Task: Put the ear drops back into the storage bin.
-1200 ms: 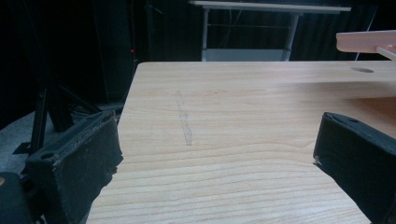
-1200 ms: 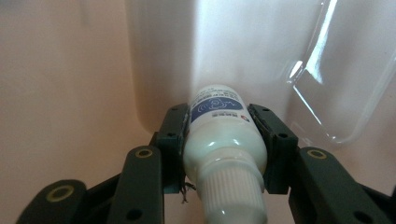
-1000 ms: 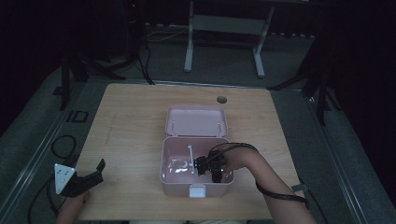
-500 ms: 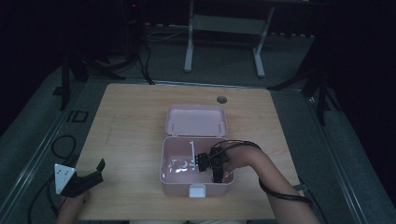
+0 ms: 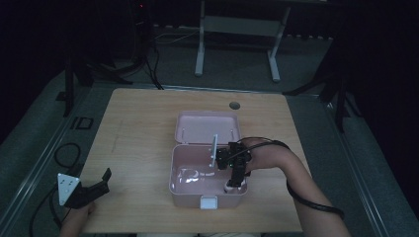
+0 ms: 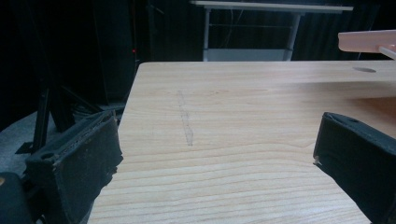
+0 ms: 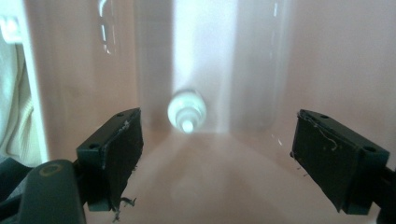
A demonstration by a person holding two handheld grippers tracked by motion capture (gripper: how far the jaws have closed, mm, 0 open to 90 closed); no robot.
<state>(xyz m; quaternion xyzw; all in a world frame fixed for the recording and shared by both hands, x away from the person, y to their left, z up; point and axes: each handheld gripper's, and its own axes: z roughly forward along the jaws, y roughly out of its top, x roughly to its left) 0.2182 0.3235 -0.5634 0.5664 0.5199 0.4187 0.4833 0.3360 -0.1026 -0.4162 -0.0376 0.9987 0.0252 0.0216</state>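
Now we read this as the release step: the right gripper (image 5: 232, 183) hangs over the near right corner of the pink box (image 5: 180, 185), jaws just spread apart, nothing between them. Below them in the right gripper view, a small white tube (image 7: 187, 111) lies on the box floor. Left gripper (image 5: 101, 181) rests wide apart, empty, at the table's (image 5: 138, 128) near left. Next move, we judge: lift clear, then close the lid (image 5: 205, 127).

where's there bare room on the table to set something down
Free: the wide strip of table between its left edge and the pink box, ahead of the left claw; also the far strip behind the open lid. Crowded: inside the box, where the right claw hangs open over a small white item.
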